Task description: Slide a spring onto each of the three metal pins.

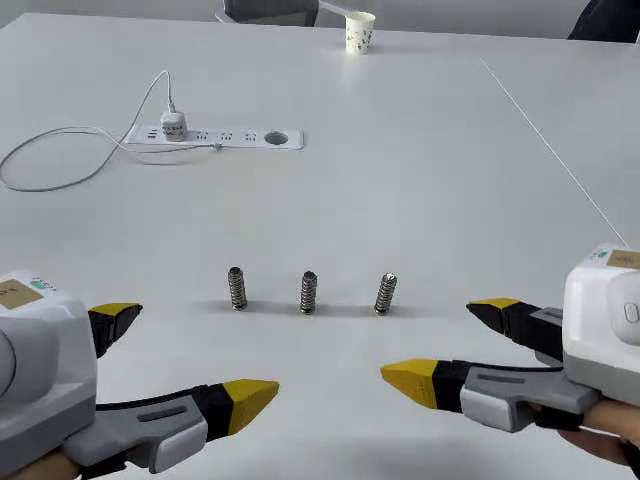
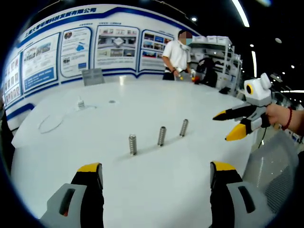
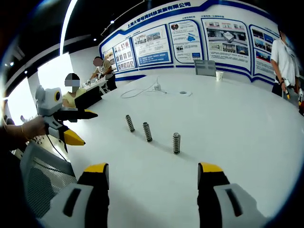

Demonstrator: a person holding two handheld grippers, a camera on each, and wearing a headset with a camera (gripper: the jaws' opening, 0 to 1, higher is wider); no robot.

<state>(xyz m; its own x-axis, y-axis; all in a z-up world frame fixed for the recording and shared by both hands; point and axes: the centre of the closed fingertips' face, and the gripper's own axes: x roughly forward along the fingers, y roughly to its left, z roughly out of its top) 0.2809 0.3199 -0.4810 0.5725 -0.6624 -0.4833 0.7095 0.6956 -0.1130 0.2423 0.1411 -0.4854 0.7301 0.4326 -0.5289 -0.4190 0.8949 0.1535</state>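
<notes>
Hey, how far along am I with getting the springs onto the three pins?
Done, it seems: the left spring, middle spring and right spring stand upright in a row on the table, each apparently sleeved over a pin. In hand: nothing; the left gripper and right gripper have open, empty jaws. Nothing looks left to do.

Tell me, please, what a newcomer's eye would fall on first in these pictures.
Most striking are the three springs standing upright in a row in the middle of the table. Nearer, the left gripper and the right gripper sit on either side, both open, with yellow tips. Farther back are a power strip at the left and a paper cup at the far edge.
</notes>
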